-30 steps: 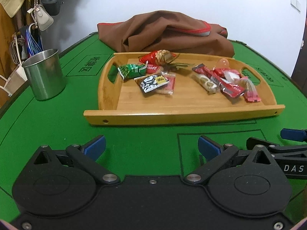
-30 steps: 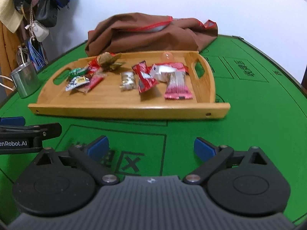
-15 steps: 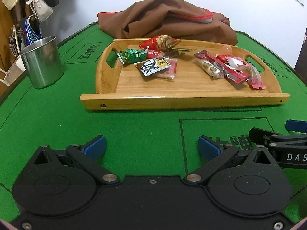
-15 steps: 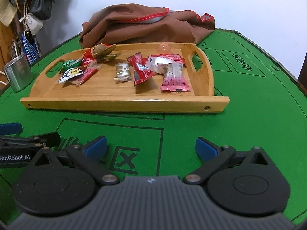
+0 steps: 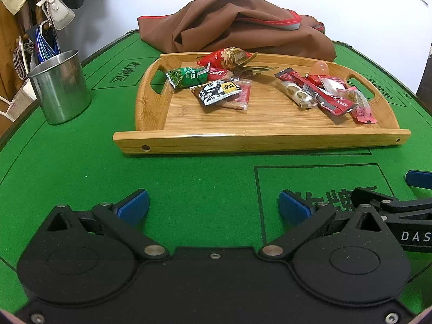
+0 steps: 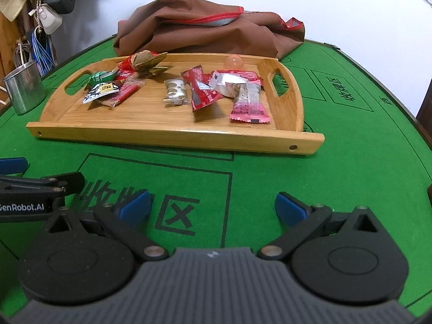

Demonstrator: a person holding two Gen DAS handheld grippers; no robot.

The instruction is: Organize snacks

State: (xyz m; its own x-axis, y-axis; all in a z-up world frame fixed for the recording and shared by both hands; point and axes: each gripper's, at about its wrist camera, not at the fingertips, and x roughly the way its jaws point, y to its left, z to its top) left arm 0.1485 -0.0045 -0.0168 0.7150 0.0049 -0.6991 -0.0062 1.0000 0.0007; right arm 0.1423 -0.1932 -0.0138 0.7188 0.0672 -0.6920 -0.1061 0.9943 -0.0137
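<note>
Both grippers hover low over the green felt table (image 5: 67, 162), side by side and short of everything. From where I stand, the left gripper (image 5: 213, 206) has its blue-padded jaws spread wide with nothing between them, and the right gripper (image 6: 212, 205) is just as wide and just as empty. Neither touches a snack.

At twelve o'clock from both sits the rectangular bamboo tray with cut-out handles (image 5: 259, 139), well apart from the jaws. Behind it lies a heap of brown cloth with red piping (image 5: 237, 32); at ten o'clock from the left gripper stands a steel cup (image 5: 60, 86).

All the snacks lie on the tray in two loose clusters. Toward eleven o'clock of the tray: a red bag printed with nuts (image 5: 226, 58), a green pea packet (image 5: 186, 77), a black-and-white sachet with a yellow label (image 5: 218, 93) lying over a clear-wrapped biscuit. Toward one o'clock: a long red wafer bar (image 5: 321, 94), a cream-coloured wrapped sweet (image 5: 295, 94), a pink-ended cereal bar (image 6: 249, 104) and a small orange jelly cup (image 5: 320, 67).

I judge these light, crinkly and slippery; film wrappers flex and slide on the smooth wood. Pinching a crimped end seam or across a bar's narrow middle looks safest. The biscuit could crack under a hard squeeze, and the rounded jelly cup may squirt out sideways.
</note>
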